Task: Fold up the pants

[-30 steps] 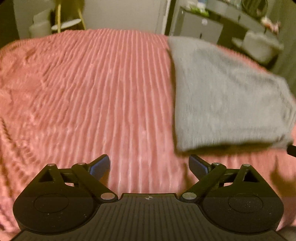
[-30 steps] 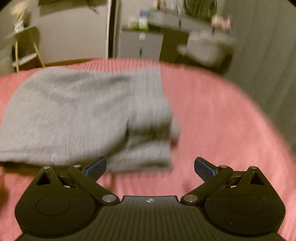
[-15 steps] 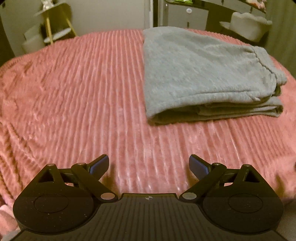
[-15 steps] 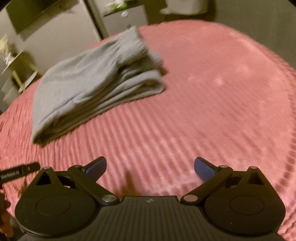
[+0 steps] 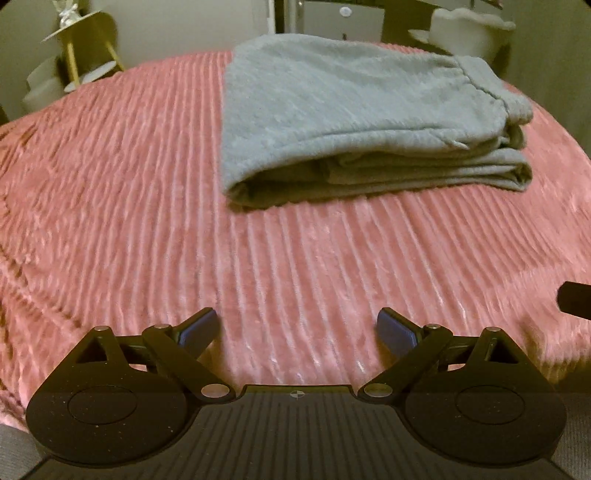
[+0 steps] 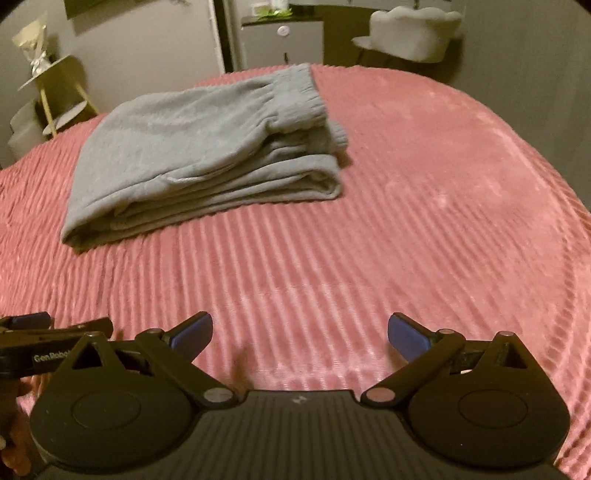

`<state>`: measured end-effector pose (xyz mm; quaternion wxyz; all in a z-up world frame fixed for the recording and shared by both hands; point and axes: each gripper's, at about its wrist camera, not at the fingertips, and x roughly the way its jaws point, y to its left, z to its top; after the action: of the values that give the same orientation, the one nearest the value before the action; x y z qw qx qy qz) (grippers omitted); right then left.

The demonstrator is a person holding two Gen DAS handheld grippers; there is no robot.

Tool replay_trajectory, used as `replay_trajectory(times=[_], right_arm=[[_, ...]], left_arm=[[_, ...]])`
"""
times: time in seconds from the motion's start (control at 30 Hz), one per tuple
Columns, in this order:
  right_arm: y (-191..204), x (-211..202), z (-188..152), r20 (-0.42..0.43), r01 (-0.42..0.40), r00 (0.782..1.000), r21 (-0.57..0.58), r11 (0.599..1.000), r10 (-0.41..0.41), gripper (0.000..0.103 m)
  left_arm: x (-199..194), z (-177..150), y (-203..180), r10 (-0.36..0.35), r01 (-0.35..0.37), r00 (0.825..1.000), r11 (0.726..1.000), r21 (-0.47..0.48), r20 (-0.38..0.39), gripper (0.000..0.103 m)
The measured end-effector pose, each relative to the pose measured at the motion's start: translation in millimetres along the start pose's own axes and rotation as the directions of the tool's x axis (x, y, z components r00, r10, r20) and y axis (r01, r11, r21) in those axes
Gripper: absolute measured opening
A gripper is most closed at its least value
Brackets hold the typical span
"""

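Toward 12 o'clock from both cameras, the grey pants (image 5: 354,122) lie on the pink ribbed bedspread (image 5: 147,221), stacked into a compact bundle of several layers; in the right wrist view the same pants (image 6: 192,147) sit at about 11 o'clock with the elastic waistband (image 6: 295,96) on top at the far right corner. Layer edges face the cameras, and the rounded fold runs along the bundle's left side, so the piece looks folded to its final size and, judging by that, the task is essentially done. At 6 o'clock the left gripper (image 5: 297,328) has its jaws spread wide and holds nothing, well apart from the cloth, with bare bedspread between. So does the right gripper (image 6: 300,330), jaws wide and empty over the cover. Both sit low and near the bed's front edge, probably so that neither can snag and disturb the stack. At 9 o'clock in the right view the left tool's side shows beside a hand (image 6: 14,424). Beyond the bed stand a small yellow side table (image 6: 55,88) and a pale chair (image 6: 413,33).
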<state>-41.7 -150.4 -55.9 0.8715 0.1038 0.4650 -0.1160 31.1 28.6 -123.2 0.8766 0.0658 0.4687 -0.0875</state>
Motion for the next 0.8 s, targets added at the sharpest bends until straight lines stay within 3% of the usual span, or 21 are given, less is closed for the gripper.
replay_trajectory(times=[0.17, 0.33, 0.8], right_arm=[[22.8, 20.0, 12.9, -0.007, -0.025, 1.000, -0.049, 0.998, 0.025, 0.101], [38.6, 31.8, 9.7, -0.010, 0.003, 1.000, -0.127, 0.992, -0.005, 0.101], [32.4, 42.0, 17.8, -0.049, -0.047, 0.998, -0.043, 0.998, 0.045, 0.101]], left_arm=[[2.3, 1.6, -0.6, 0.022, -0.022, 1.000, 1.000, 0.010, 0.022, 0.097], [4.8, 0.1, -5.4, 0.039, -0.040, 0.999, 0.998, 0.044, 0.021, 0.097], [4.6, 10.2, -6.7, 0.025, -0.027, 0.999, 0.999, 0.040, 0.047, 0.097]])
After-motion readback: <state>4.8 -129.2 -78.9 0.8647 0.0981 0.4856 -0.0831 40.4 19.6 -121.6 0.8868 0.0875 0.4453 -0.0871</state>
